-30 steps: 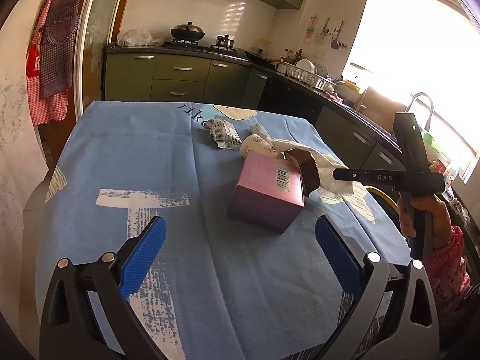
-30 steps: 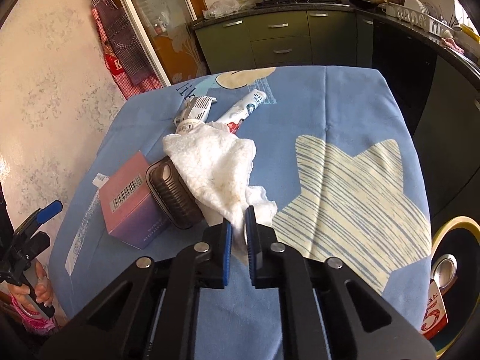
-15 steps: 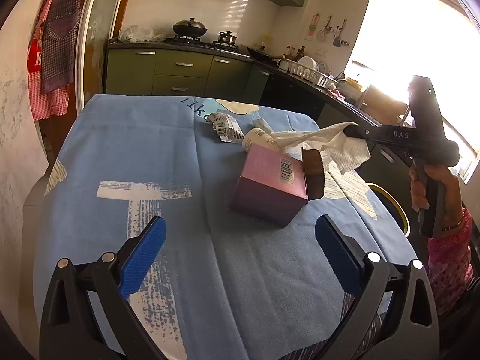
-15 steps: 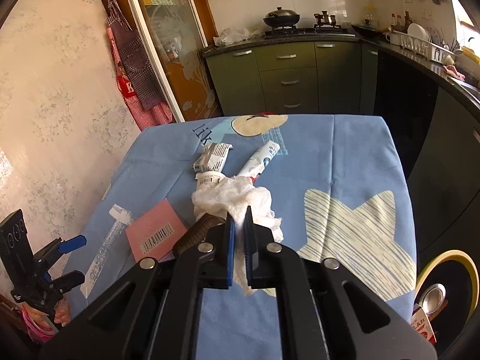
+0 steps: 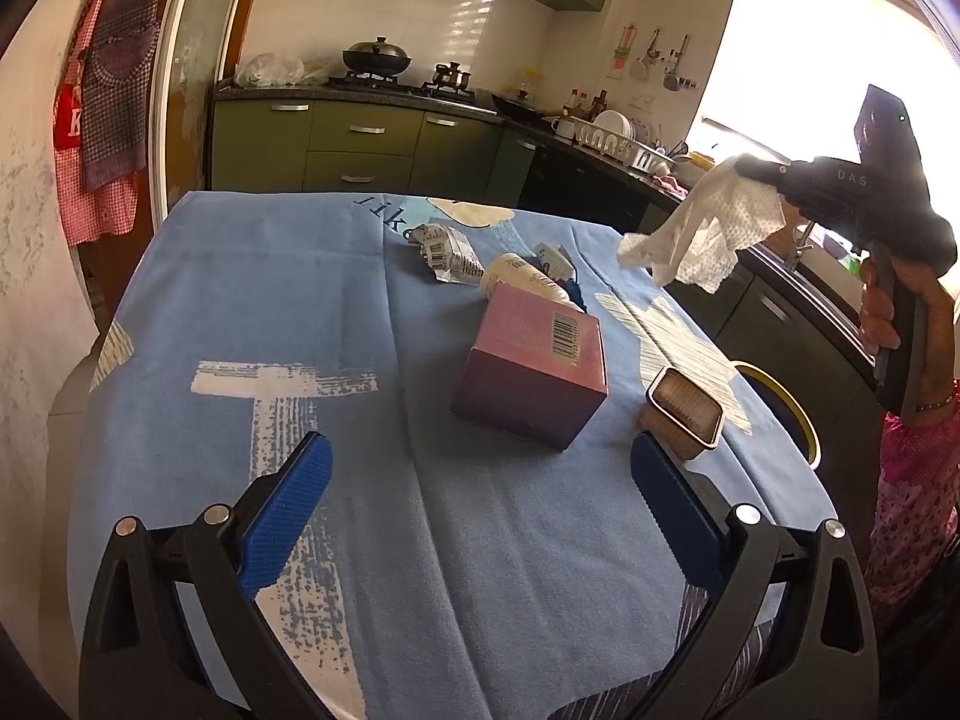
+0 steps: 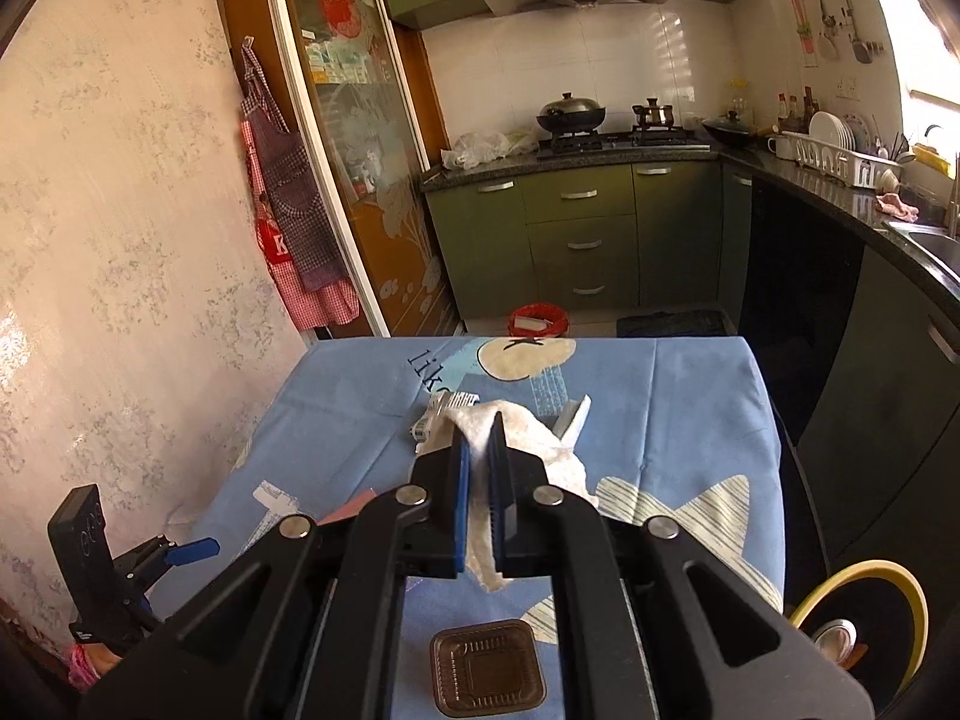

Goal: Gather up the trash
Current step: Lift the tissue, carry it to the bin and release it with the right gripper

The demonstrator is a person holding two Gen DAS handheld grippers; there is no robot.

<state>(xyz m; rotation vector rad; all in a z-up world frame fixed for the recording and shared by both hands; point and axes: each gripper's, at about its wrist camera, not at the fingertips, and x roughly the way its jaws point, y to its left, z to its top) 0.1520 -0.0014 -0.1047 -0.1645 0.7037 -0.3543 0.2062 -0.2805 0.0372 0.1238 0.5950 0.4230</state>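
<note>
Tissue [image 5: 708, 228] was pinched between the pads of the right gripper [image 6: 478, 483] and had been lifted clear of the table [image 5: 240, 276]; a second earlier it lay draped over the brown tray [image 5: 684, 414]. It was held in the air off the table's right edge, hanging loose. The tray was left uncovered near the right edge, close beside the pink box [image 5: 534, 372]. Left gripper [image 5: 480, 516] was kept spread and empty over the near edge, unmoved. Wrapper [image 5: 444, 249] and tube [image 5: 525, 279] were left untouched toward the far edge. Yellow-rimmed bin [image 6: 864, 618] was seen on the floor off the right edge, likely the drop target, so the first item counts as picked but not yet binned.
</note>
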